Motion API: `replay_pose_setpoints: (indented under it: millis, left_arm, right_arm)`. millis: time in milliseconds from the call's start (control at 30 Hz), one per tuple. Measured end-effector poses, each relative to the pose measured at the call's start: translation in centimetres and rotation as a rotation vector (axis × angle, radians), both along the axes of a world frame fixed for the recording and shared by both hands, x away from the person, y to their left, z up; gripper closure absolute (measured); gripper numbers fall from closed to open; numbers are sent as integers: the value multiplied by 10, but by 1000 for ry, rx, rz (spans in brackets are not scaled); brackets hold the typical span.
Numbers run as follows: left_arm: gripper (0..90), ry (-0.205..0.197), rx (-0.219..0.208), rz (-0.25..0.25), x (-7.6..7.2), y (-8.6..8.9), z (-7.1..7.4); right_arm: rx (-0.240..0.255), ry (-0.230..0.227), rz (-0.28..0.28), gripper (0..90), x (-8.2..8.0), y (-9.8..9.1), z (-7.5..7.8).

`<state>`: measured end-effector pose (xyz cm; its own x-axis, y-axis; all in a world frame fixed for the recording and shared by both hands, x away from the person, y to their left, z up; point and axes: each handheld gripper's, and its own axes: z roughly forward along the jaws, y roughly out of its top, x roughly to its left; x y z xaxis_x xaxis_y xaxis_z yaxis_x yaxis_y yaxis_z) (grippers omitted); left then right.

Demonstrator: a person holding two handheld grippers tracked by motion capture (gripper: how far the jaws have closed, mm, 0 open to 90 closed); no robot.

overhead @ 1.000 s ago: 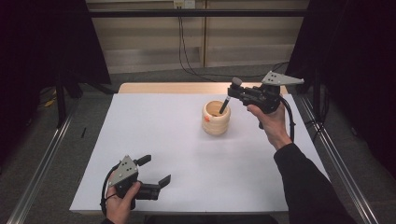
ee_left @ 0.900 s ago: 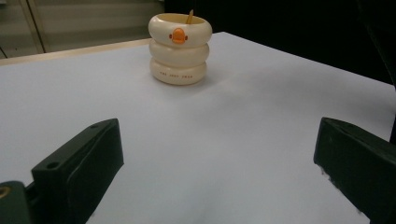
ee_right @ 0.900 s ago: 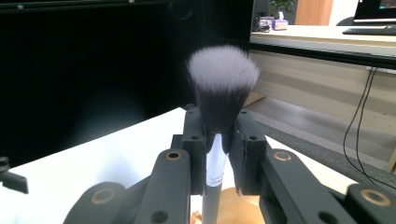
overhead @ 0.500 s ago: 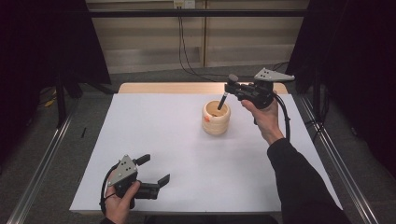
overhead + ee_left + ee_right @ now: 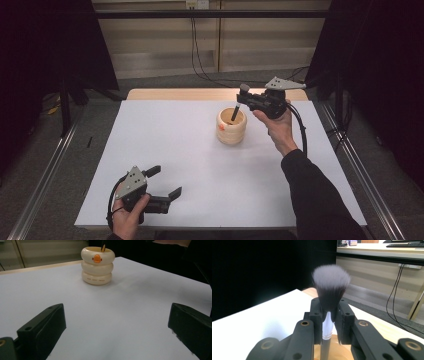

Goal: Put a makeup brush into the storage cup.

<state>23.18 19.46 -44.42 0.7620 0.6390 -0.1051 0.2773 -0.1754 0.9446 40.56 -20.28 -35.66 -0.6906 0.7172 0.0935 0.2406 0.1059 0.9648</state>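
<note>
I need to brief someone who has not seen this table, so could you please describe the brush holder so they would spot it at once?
Start at the white table and look toward its far side, right of centre. There stands the cream holder, shaped like three stacked rings, open at the top, a makeup brush going into it handle first. An orange duck mark on its top ring sets it apart.

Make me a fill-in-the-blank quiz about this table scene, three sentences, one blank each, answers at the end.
1. The right gripper has its jaws shut on a makeup ____.
2. The brush has its handle end inside the cream ____, bristles up.
3. The left gripper rests near the table's front edge with its jaws ____.

Missing words: brush; cup; open
</note>
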Motion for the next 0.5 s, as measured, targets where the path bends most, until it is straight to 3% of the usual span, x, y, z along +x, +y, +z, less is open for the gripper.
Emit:
replay_pose_setpoints:
  millis: [200, 500]
  left_arm:
    - [12, 4, 0, 3, 0, -1, 0]
    - [12, 0, 3, 4, 0, 0, 0]
  right_arm:
    - [-26, 25, -22, 777, 3, -1, -11]
    - [-22, 46, -26, 777, 5, -4, -22]
